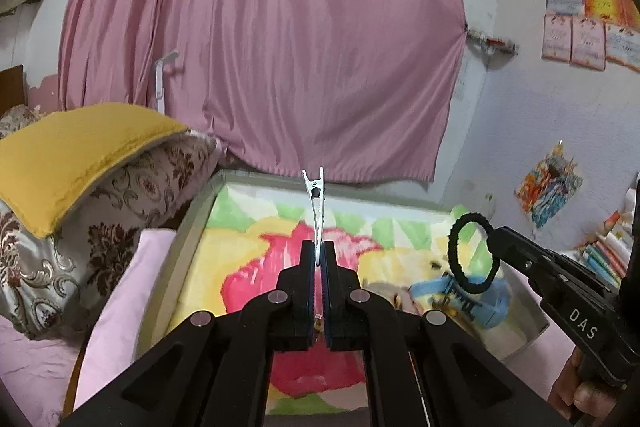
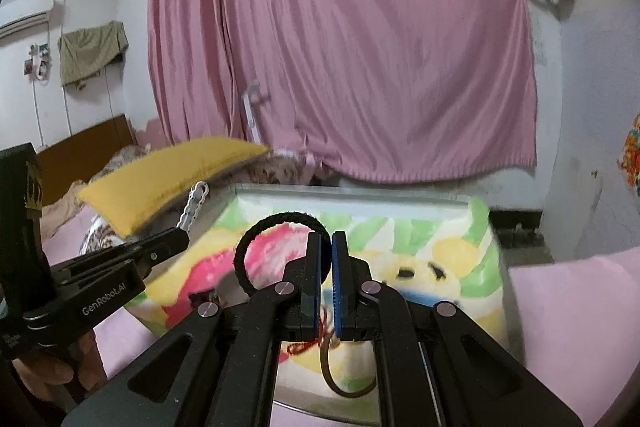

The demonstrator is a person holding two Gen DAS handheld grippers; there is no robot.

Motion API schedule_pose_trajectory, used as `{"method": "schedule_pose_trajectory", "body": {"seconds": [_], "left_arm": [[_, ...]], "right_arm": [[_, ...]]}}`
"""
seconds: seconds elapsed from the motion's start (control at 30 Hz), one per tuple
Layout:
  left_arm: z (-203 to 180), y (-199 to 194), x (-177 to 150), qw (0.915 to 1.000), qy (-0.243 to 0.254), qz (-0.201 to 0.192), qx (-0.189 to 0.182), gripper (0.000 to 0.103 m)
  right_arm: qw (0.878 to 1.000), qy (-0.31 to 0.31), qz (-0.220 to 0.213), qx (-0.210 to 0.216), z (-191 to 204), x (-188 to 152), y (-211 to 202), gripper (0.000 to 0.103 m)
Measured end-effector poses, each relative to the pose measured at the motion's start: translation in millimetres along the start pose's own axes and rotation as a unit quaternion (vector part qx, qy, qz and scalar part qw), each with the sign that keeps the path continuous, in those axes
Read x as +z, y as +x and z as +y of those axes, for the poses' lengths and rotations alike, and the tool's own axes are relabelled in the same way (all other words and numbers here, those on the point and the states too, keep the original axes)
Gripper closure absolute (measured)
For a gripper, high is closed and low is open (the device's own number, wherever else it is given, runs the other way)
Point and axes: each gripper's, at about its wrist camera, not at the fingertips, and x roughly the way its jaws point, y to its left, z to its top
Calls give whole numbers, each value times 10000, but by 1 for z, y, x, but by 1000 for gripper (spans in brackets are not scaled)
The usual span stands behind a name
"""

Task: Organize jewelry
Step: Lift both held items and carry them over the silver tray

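My left gripper (image 1: 319,247) is shut on a silver hair clip (image 1: 314,203) that sticks up from its pads, above a metal tray (image 1: 188,227) lined with a bright flowered cloth. The right gripper (image 1: 500,239) comes in from the right, shut on a black hair tie (image 1: 456,255). In the right wrist view my right gripper (image 2: 326,239) holds the black hair tie (image 2: 276,221) as a loop to the left of its fingers. There the left gripper (image 2: 182,237) carries the hair clip (image 2: 195,205) at the left. Both hang above the tray (image 2: 320,191).
A blue accessory (image 1: 484,301) lies in the tray; a brown band (image 2: 344,385) and a red string (image 2: 302,347) lie under my right gripper. A yellow cushion (image 1: 76,151) on a patterned pillow (image 1: 120,211) sits left. Behind hangs a pink curtain (image 1: 264,47); books (image 1: 604,251) stand right.
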Motion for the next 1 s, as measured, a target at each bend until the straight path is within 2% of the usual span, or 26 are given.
{"method": "schedule_pose_trajectory", "body": {"seconds": [0.2,0.57,0.77,1.0], "left_arm": [[2,7,-4,9994,-42,350,-55,100],[6,25,-11,9944,-115,1049,-41,100],[6,32,-15,9911,-142,1318,-86,100],[5,35,-16,9903,-156,1380,-99,100]], "right_arm": [[9988,22,489,15,-7,-8,21,99],[9952,-45,976,-10,-3,-11,34,99],[9938,-19,1108,1,-5,-13,40,98],[9932,27,1160,39,-7,-14,42,98]]}}
